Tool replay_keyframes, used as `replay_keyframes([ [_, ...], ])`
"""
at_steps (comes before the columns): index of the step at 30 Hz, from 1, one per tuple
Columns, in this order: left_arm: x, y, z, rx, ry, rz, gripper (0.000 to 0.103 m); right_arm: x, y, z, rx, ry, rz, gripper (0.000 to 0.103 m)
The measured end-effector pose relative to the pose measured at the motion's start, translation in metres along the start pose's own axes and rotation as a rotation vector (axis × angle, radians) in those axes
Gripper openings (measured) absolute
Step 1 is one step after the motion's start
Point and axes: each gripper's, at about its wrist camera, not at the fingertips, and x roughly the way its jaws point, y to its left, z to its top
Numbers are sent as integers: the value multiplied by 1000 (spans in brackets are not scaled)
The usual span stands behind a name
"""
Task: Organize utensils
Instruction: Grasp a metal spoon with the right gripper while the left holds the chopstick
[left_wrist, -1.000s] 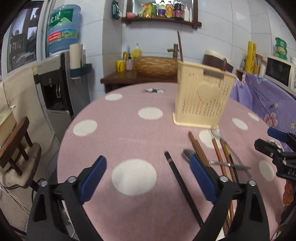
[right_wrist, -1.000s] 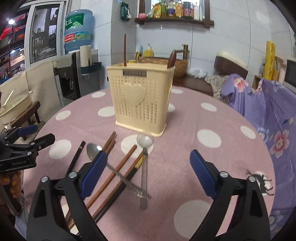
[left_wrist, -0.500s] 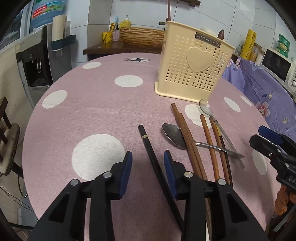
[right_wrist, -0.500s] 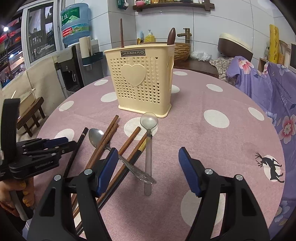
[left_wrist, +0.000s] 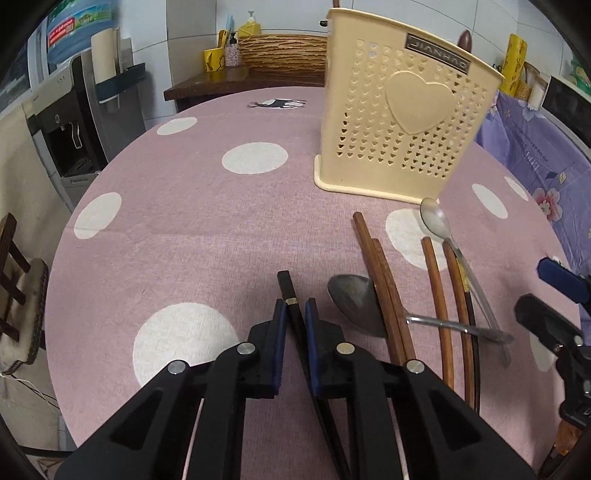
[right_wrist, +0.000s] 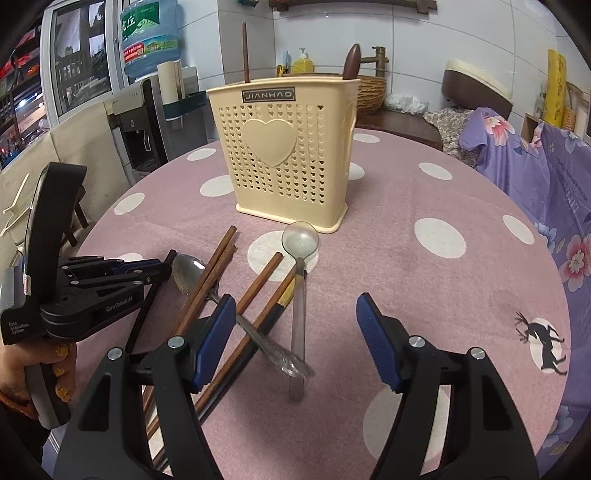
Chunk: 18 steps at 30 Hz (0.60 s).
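Observation:
My left gripper (left_wrist: 295, 308) is shut on a black chopstick (left_wrist: 286, 284) that lies on the pink dotted tablecloth; it also shows in the right wrist view (right_wrist: 147, 267). Brown chopsticks (left_wrist: 384, 280) and two metal spoons (left_wrist: 354, 302) (left_wrist: 437, 221) lie to its right. A cream utensil basket (left_wrist: 402, 118) stands upright behind them, with a brown chopstick (right_wrist: 245, 51) and a brown handle (right_wrist: 352, 61) inside. My right gripper (right_wrist: 295, 321) is open above the spoon handles (right_wrist: 297, 325).
The round table's edge (left_wrist: 62, 236) drops off at the left, with a water dispenser (left_wrist: 70, 122) and a wooden stool (left_wrist: 11, 266) beyond. A purple floral cloth (right_wrist: 546, 173) covers furniture at the right. A wooden counter (left_wrist: 240, 77) stands behind the table.
My left gripper moved forward and down and closed from wide open onto the black chopstick. My right gripper moved closer to the table and stayed open.

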Motion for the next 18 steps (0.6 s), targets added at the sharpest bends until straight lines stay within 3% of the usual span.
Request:
replay_keyframes([
  [4, 2, 3, 2, -14, 6, -19, 11, 31, -3, 17, 10, 67, 39, 62],
  [12, 2, 4, 2, -21, 6, -32, 11, 86, -12, 42, 52, 167, 33, 55],
  [18, 2, 5, 3, -19, 5, -31, 11, 99, -9, 51, 50, 175, 5, 50],
])
